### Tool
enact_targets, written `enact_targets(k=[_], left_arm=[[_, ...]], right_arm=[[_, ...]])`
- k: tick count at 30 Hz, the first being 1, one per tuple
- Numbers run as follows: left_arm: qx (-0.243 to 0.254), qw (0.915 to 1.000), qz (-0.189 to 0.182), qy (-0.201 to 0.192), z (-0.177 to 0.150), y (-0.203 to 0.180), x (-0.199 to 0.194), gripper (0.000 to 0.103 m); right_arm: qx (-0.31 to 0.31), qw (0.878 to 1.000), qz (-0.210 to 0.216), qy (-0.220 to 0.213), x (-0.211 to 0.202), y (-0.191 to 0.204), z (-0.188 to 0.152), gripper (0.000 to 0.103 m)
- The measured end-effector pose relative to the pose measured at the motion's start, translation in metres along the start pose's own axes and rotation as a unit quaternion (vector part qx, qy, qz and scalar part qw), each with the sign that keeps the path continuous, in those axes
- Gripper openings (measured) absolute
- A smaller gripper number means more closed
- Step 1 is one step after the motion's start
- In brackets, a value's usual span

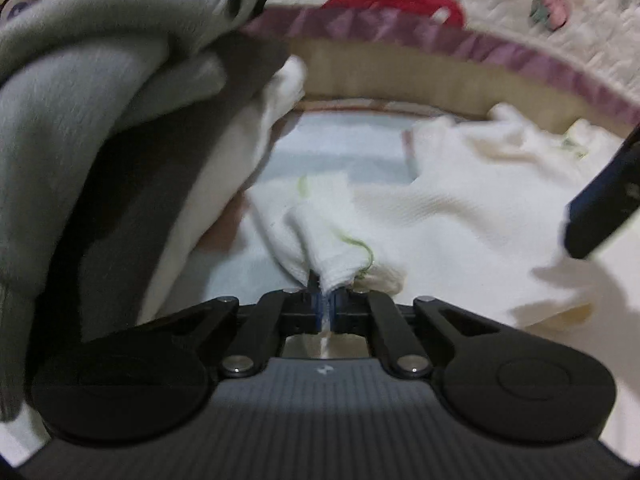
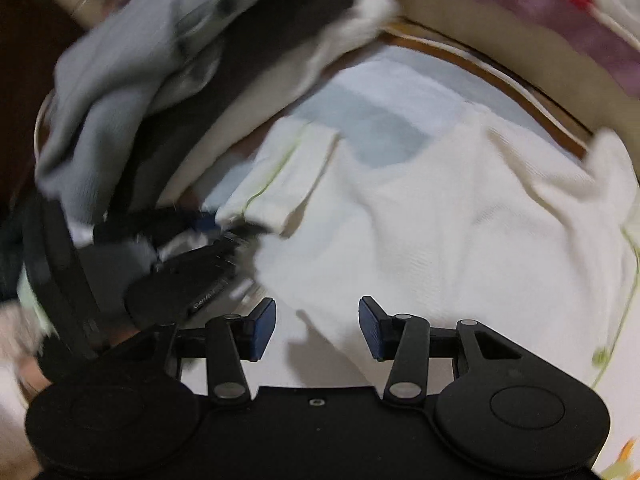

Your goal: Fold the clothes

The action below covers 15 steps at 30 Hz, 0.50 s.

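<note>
1. Mostly white garment (image 2: 460,216) spread over the bed's middle; pale sheet (image 2: 384,120) bare beyond its far edge.
2. Grey clothes pile (image 1: 80,92) crowds the left edge.
3. Left gripper (image 1: 326,300) clenched on the garment's bunched sleeve (image 1: 320,232).
4. Right gripper (image 2: 317,326) released, above the garment.

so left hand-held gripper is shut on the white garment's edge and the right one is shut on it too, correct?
Only half right. The left hand-held gripper is shut on the white garment, as the left wrist view shows. The right hand-held gripper is open: in the right wrist view its blue pads stand apart over the cloth, gripping nothing.
</note>
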<state>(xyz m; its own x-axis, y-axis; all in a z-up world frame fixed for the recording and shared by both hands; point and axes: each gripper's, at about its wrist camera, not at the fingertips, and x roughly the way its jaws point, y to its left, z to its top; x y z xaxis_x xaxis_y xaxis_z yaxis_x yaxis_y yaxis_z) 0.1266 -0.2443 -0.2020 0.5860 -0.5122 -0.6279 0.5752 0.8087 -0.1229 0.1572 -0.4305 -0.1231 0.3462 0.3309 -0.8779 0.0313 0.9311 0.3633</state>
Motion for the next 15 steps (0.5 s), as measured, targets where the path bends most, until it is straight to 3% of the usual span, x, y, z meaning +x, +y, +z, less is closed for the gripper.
enact_targets(k=[4,7,9,11,15], left_arm=[[-0.007,0.9935,-0.080,-0.080,0.014,-0.015,-0.032,0.002],[-0.007,0.9863,-0.128,-0.104,0.016,-0.032,-0.047,0.002],[0.026,0.9830,-0.139,-0.118,0.013,-0.047,-0.053,0.002],[0.044,0.9794,-0.154,-0.123,0.009,-0.058,-0.058,0.002],[0.050,0.9733,-0.184,-0.128,0.004,-0.072,-0.062,0.002]], right_arm=[[0.115,0.991,0.057,-0.031,-0.017,-0.030,-0.010,0.052],[0.214,0.970,0.104,-0.051,-0.030,-0.051,-0.020,0.053],[0.279,0.948,0.135,-0.065,-0.039,-0.065,-0.027,0.054],[0.256,0.957,0.117,-0.072,-0.053,-0.060,-0.024,0.056],[0.259,0.950,0.160,-0.073,-0.058,-0.059,-0.026,0.064]])
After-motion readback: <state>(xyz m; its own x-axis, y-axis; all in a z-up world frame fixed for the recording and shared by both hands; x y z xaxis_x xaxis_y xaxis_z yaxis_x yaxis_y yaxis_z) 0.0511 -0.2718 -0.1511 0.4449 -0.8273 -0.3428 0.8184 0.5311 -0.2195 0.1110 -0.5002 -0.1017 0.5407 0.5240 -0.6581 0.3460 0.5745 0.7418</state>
